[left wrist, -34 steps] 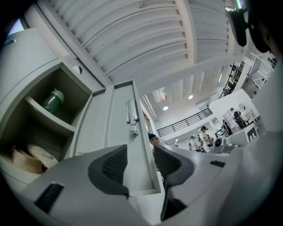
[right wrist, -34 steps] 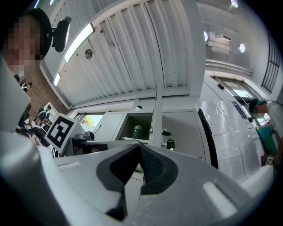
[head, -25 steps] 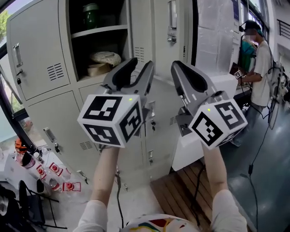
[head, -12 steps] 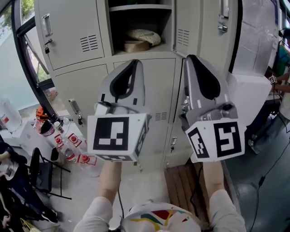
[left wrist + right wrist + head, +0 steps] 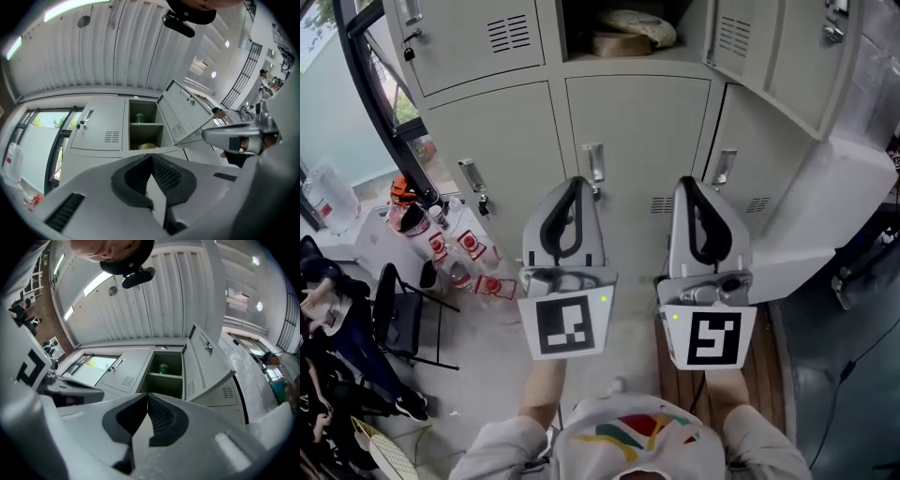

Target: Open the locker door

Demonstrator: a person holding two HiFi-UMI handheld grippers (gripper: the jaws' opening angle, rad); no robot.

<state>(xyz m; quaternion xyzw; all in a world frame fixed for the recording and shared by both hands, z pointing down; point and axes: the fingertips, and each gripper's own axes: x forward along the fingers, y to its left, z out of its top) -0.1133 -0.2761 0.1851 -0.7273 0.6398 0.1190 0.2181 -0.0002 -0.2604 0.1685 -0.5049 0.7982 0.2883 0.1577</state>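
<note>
The locker door (image 5: 778, 66) is already standing open, swung out from the right edge of an open compartment (image 5: 614, 19) in the upper row, with a vent and a handle showing on its face. Its long axis is running upright, and its free edge is pointing out toward the person. The left hand-held gripper (image 5: 573, 186) and the right hand-held gripper (image 5: 694, 184) are hovering side by side, lower down and well apart from that door. Both are aiming at the closed lower doors (image 5: 637, 122), the left one under the compartment and the right one below the door's bottom edge. Each gripper view is showing its ribbed pads (image 5: 166, 176) (image 5: 159, 416) pressing together at the tips with nothing between them. A green jar (image 5: 139, 117) is sitting on the compartment's upper shelf, and a pale round thing (image 5: 642, 25) is lying on the lower one. Bottles (image 5: 473, 246) with red labels are standing to the left of the lockers. In the head view the frame's upper edge is cutting off the door's top and most of the compartment, and the marker cubes are hiding the person's hands. In both gripper views the gripper bodies are covering the lower lockers.
</note>
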